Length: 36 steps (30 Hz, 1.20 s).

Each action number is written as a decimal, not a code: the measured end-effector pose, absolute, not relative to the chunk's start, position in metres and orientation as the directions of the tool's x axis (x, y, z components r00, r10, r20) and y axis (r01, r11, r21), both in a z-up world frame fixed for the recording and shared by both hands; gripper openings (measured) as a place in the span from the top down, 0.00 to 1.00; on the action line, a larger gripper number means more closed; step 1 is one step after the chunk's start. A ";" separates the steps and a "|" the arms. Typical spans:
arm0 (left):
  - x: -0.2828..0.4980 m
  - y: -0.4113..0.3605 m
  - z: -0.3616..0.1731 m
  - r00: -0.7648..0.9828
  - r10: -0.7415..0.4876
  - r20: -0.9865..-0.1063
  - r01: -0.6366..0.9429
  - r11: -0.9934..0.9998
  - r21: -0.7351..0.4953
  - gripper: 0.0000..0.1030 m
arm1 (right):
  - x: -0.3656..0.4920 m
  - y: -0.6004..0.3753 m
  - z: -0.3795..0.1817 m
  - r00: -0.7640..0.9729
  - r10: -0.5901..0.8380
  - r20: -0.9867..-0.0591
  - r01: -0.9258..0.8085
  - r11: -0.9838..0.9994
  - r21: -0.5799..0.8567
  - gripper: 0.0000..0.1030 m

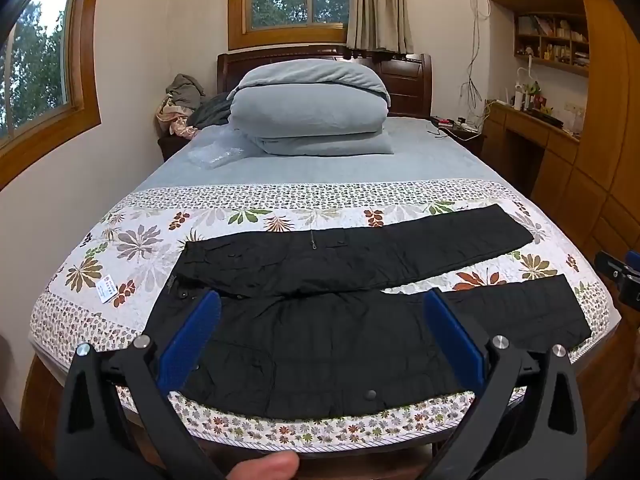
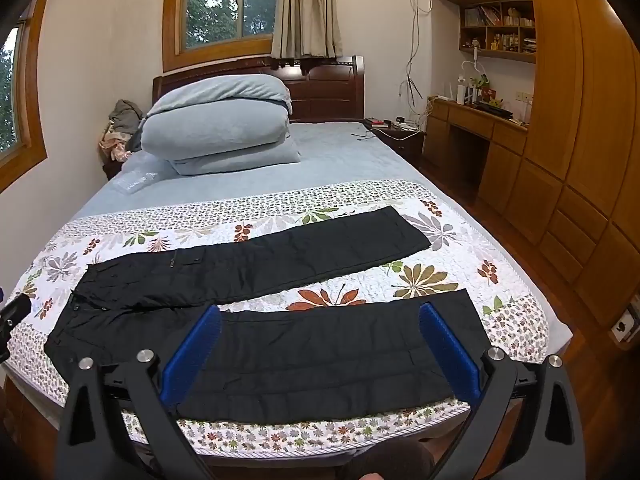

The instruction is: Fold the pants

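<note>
The black pants lie spread flat across the bed's floral quilt, long axis left to right, waist nearer the left gripper, legs nearer the right gripper, both jaws wide apart and holding nothing.

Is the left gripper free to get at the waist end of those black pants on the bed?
Probably yes. The left gripper is open and hovers over the pants near the waistband, which lies flat on the floral quilt; nothing lies on it or between.
</note>
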<state>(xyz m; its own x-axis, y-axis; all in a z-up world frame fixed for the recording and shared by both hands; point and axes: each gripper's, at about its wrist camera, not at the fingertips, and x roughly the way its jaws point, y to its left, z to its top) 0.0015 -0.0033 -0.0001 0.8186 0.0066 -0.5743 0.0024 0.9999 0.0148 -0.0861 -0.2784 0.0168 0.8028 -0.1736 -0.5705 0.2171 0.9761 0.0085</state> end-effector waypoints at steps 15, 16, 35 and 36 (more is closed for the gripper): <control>0.002 0.003 -0.002 0.820 0.007 -0.573 0.000 1.000 0.013 0.02 | -0.086 -0.282 0.018 0.804 -0.178 -0.568 0.222 0.975 0.008 0.03; 0.001 0.003 -0.002 0.820 0.008 -0.572 0.000 1.000 0.013 0.02 | -0.085 -0.282 0.018 0.803 -0.178 -0.568 0.222 0.975 0.008 0.03; 0.001 0.002 -0.002 0.821 0.011 -0.570 -0.002 1.000 0.017 0.02 | -0.085 -0.280 0.019 0.806 -0.176 -0.565 0.218 0.976 0.006 0.03; 0.001 0.003 -0.002 0.821 0.011 -0.571 -0.001 1.000 0.017 0.02 | -0.085 -0.280 0.019 0.806 -0.177 -0.566 0.218 0.976 0.005 0.03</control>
